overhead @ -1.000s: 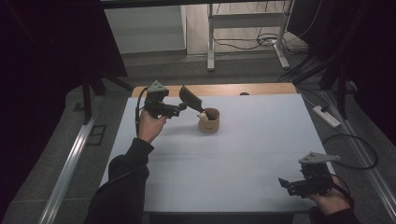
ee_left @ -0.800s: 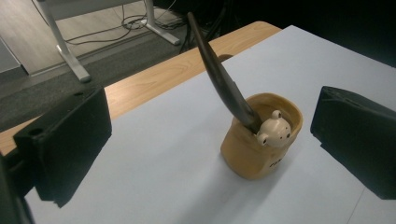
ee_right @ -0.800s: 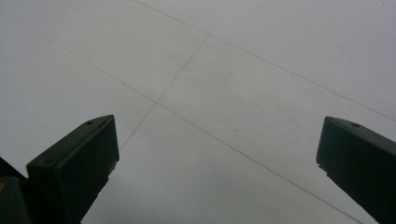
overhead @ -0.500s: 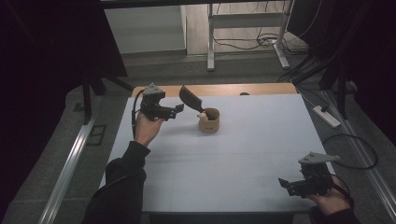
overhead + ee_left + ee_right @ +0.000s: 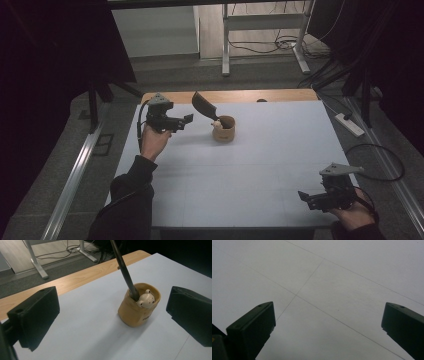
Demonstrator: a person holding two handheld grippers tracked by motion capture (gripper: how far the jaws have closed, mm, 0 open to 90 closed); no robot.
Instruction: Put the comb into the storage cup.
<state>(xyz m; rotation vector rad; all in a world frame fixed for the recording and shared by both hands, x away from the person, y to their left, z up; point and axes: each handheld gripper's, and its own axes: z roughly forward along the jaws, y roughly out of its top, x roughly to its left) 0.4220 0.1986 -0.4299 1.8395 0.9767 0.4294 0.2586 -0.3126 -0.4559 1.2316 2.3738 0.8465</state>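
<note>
A tan cup (image 5: pixel 224 129) (image 5: pixel 137 307) with a small cream bear face on its rim stands at the table's far middle. A dark spatula (image 5: pixel 204 106) (image 5: pixel 124 269) leans out of it, blade up and to the left. My left gripper (image 5: pixel 186 120) (image 5: pixel 113 317) hovers left of the cup, jaws wide open, pointing at it and apart from it. My right gripper (image 5: pixel 305 196) (image 5: pixel 328 327) is open near the front right corner, low over the bare white tabletop, holding nothing.
The white table cover (image 5: pixel 260 170) ends at a wooden strip (image 5: pixel 240 96) along the far edge. Beyond it are a metal frame's legs (image 5: pixel 226 55) and cables on the floor. A power strip (image 5: pixel 348 125) lies right of the table.
My left gripper has drawn back a little to the left, away from the spatula's blade. The right gripper has stayed in place.
</note>
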